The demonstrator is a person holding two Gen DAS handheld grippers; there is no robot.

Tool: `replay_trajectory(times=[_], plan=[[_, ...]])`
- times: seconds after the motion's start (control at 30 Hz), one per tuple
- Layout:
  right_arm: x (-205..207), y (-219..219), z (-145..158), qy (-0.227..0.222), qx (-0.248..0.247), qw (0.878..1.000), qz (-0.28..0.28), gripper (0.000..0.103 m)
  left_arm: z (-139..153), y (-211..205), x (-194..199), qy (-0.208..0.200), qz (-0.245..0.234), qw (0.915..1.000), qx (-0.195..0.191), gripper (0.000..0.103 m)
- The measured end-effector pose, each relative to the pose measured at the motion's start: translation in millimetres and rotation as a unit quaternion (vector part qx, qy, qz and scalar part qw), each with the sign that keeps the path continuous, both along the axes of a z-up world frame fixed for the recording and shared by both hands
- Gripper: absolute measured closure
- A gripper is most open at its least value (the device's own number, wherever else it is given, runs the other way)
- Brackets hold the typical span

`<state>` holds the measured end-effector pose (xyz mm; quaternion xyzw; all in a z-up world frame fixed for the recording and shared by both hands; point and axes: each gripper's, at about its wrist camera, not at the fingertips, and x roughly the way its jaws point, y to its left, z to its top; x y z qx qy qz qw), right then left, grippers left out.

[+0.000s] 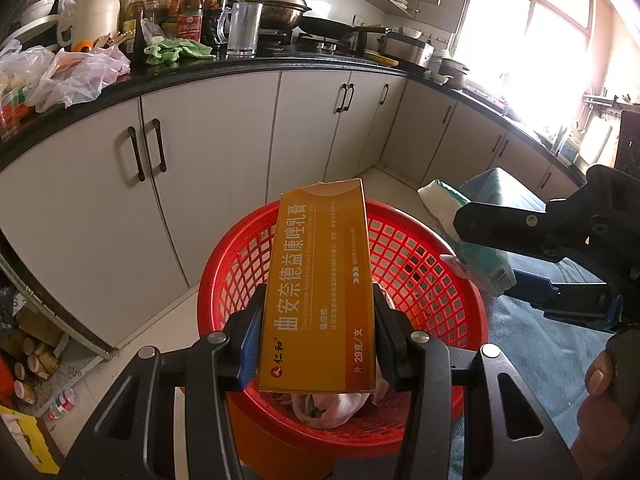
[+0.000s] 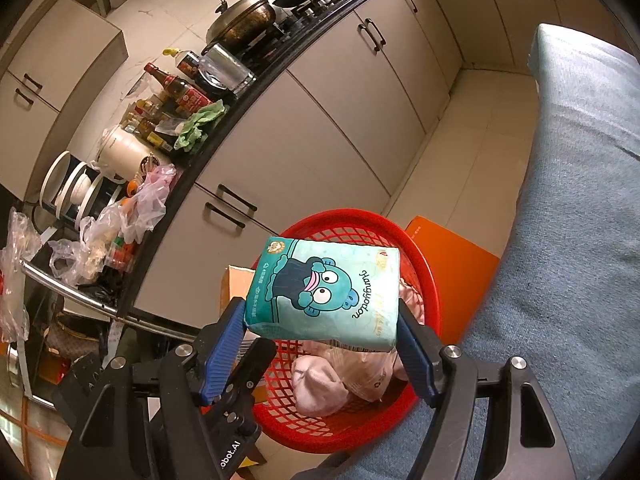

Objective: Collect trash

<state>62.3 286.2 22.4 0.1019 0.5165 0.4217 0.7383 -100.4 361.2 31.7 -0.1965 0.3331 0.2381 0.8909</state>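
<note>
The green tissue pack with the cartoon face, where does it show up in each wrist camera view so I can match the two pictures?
Left wrist view: the tissue pack sits at right of centre, held in the right tool over the basket's right rim.
Right wrist view: the pack fills the centre, cartoon face up, between the blue pads.
Shared landmark: the red basket below it.

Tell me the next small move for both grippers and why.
Probably open the left gripper first: its yellow box hangs directly over the red basket, so it should fall in. The right gripper holds the teal tissue pack above the same basket and can release next.
</note>
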Motion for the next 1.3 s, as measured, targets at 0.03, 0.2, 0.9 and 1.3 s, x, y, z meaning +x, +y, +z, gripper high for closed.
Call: replay_trajectory(times=[0.03, 0.2, 0.9, 1.3], plan=[[0, 0, -1, 0.001, 0.000, 1.000, 0.000, 0.026, 0, 0, 1, 0.000, 0.000, 1.0000, 0.000, 0.057], [1, -1, -4, 0.009, 0.000, 1.000, 0.000, 0.026, -1, 1, 3, -0.001, -0.003, 1.0000, -0.002, 0.056], [-9, -30, 24, -0.049, -0.004, 0.999, -0.022, 0.024, 1, -13, 7, 0.010, 0.004, 0.9998, 0.020, 0.015], [-25, -50, 36, -0.144, -0.071, 0.986, -0.038, 0.018, 11, -18, -5, 0.015, 0.044, 0.9976, 0.052, 0.011]])
